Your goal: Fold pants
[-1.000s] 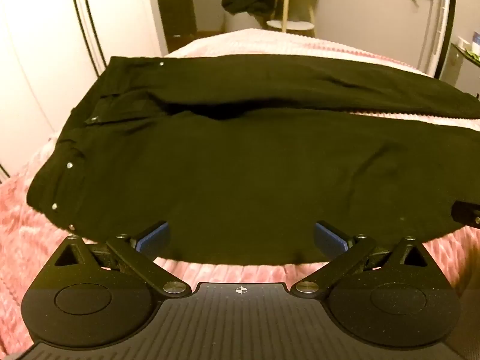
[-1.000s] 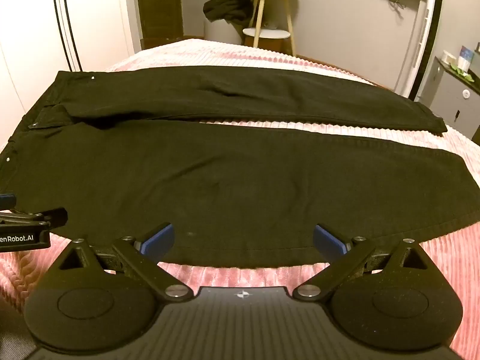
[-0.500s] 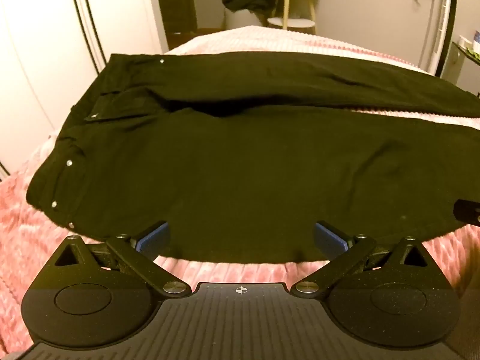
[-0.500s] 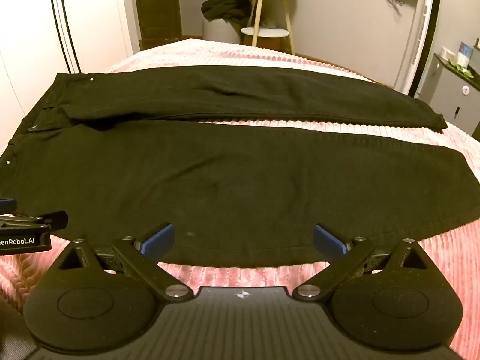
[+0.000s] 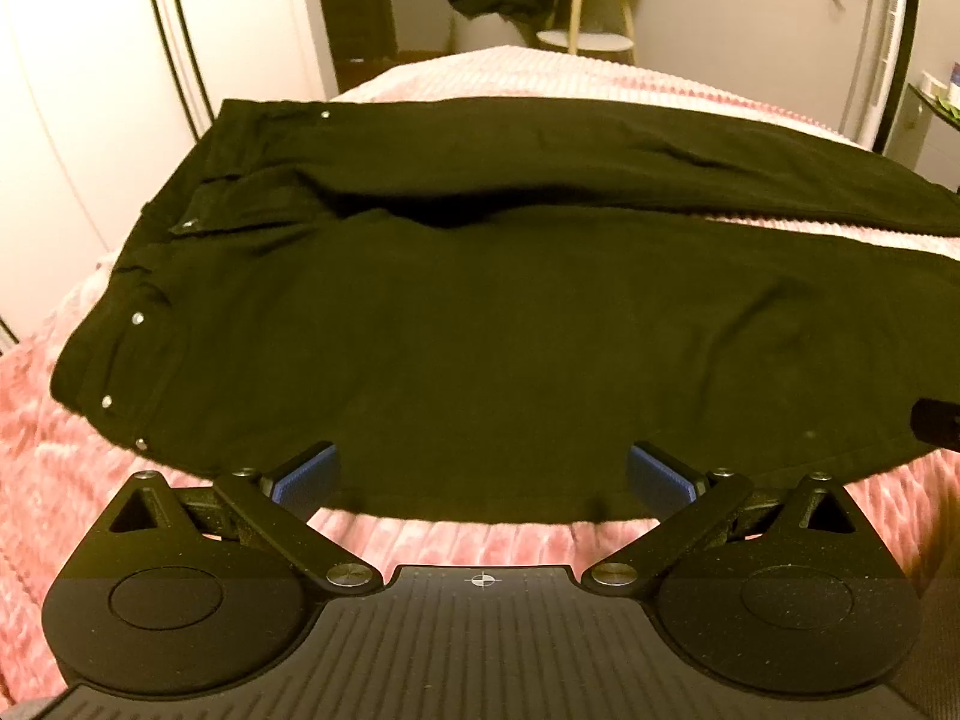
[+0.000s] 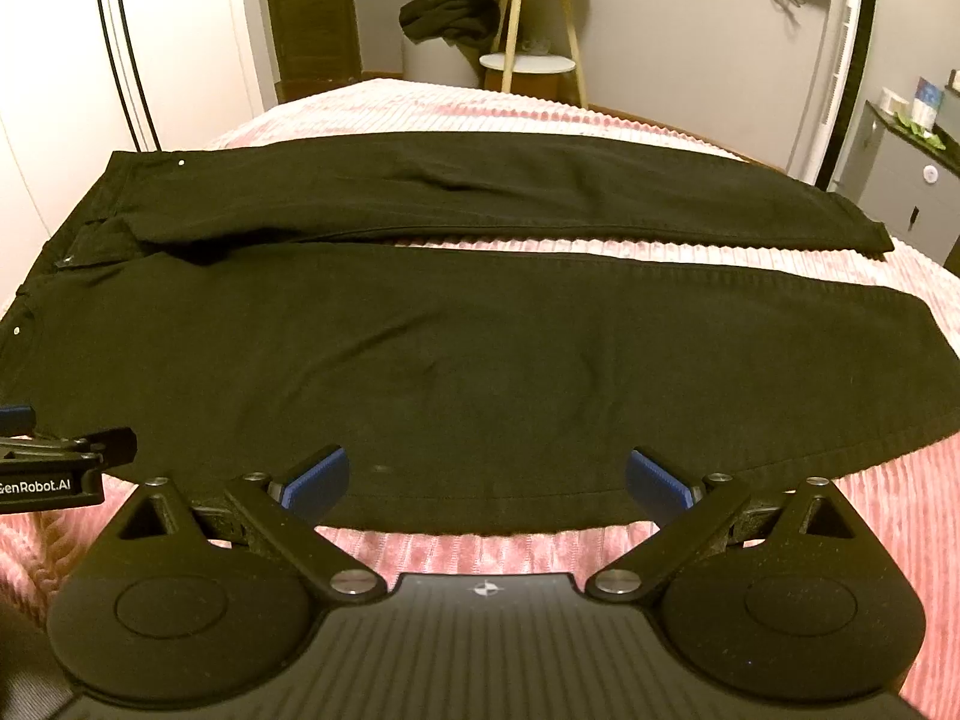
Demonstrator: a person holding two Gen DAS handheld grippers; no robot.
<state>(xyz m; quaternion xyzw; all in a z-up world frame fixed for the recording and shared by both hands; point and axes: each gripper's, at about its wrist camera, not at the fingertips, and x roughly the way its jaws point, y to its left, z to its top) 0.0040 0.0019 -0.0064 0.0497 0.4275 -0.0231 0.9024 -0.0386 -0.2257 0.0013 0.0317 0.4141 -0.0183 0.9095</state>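
Left wrist view: black pants (image 5: 480,330) spread flat on a pink ribbed bedspread (image 5: 456,546), waistband to the left with small metal rivets, legs running right. Far leg lies apart from the near leg, a pink strip showing between them toward the right. Left gripper (image 5: 483,474) has jaws wide apart, nothing between them; blue fingertips (image 5: 306,474) sit over the near leg's lower edge, contact with fabric unclear. Leg ends cut off at the right frame edge. A dark bit of the right gripper (image 5: 936,423) pokes in at the right edge.

Right wrist view: same pants (image 6: 480,360), both legs visible, far hem near the right side, near leg's hem cut off by the frame. Right gripper (image 6: 486,477) jaws wide apart, empty, blue fingertips (image 6: 657,480) over the near leg's lower seam; touching or hovering, cannot tell. Left gripper (image 6: 54,468) partly visible at the left edge beside the waist area. Dark clothing (image 6: 450,9) hangs by a small round side table (image 6: 528,63) beyond the bed.
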